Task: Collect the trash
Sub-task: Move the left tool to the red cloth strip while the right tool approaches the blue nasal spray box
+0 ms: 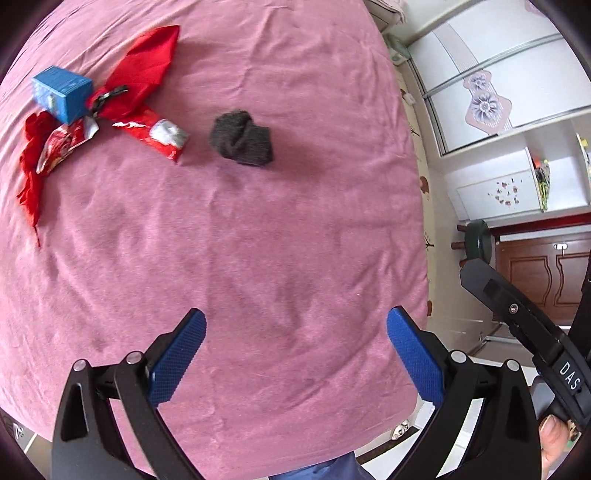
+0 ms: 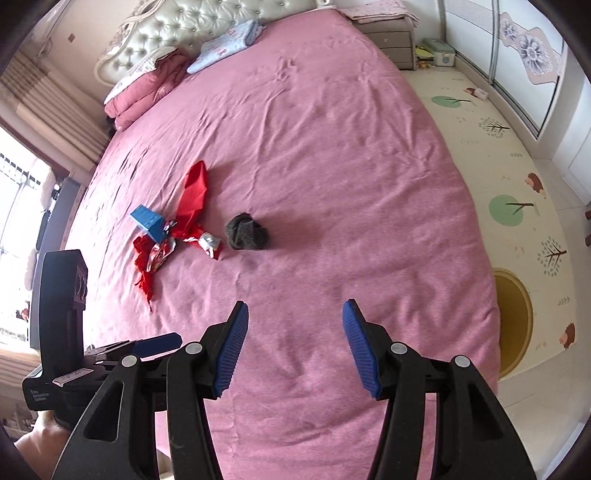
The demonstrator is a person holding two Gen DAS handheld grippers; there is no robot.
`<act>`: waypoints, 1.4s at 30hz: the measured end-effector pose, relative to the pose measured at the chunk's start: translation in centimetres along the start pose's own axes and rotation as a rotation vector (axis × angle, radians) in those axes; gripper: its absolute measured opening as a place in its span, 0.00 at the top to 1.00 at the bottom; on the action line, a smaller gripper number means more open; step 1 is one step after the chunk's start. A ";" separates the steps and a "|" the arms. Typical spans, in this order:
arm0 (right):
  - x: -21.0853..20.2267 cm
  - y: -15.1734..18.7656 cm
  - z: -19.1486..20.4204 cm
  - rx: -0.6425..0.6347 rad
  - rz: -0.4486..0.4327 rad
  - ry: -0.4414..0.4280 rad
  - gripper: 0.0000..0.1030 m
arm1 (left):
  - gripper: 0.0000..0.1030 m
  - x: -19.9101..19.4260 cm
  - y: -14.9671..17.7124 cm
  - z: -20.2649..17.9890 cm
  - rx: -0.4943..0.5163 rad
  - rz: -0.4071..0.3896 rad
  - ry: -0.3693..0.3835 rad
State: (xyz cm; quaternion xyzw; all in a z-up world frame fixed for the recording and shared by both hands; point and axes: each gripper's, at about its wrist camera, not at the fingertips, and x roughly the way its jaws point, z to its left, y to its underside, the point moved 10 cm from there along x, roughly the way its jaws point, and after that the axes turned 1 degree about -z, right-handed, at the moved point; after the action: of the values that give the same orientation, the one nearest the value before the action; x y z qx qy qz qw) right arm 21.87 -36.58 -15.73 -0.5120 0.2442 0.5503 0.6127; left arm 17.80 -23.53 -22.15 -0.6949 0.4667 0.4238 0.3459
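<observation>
Trash point(image 2: 173, 236) — a blue box point(image 1: 61, 94), red wrappers point(image 1: 155, 133), a red cloth point(image 1: 147, 70) — lies in a cluster left of centre on the pink bed point(image 2: 332, 166), a dark wad point(image 1: 242, 137) just beside it. Approach step, I judge: left hand-held gripper point(image 1: 295, 354) and right hand-held gripper point(image 2: 293, 347) both gape, empty, well short. Next: reach in, close on one piece. Padded headboard point(image 2: 192, 26), patterned floor mat point(image 2: 491, 155), wardrobe point(image 1: 498, 81) around.

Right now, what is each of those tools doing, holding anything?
Left tool: open, holding nothing, above the pink bedspread.
Right tool: open, holding nothing, also over the bedspread.
</observation>
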 end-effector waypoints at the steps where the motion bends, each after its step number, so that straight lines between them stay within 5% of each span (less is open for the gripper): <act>1: 0.6 0.0 1.3 -0.015 0.007 -0.008 0.49 | 0.05 -0.5 -0.2 1.3 -0.021 -0.009 -0.002; 17: 8.4 -1.6 15.7 -0.177 0.091 -0.077 0.49 | 0.05 -6.7 -4.9 16.9 -0.245 -0.131 -0.016; 42: 21.1 -7.5 25.9 -0.338 0.182 -0.114 0.49 | 0.05 -5.3 -14.0 31.3 -0.469 -0.175 -0.027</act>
State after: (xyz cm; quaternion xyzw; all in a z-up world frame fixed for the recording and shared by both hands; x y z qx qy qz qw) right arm 27.80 -3.49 -22.00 -0.5513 0.1587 0.6647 0.4785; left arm 21.51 10.37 -28.67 -0.7882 0.2891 0.4982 0.2169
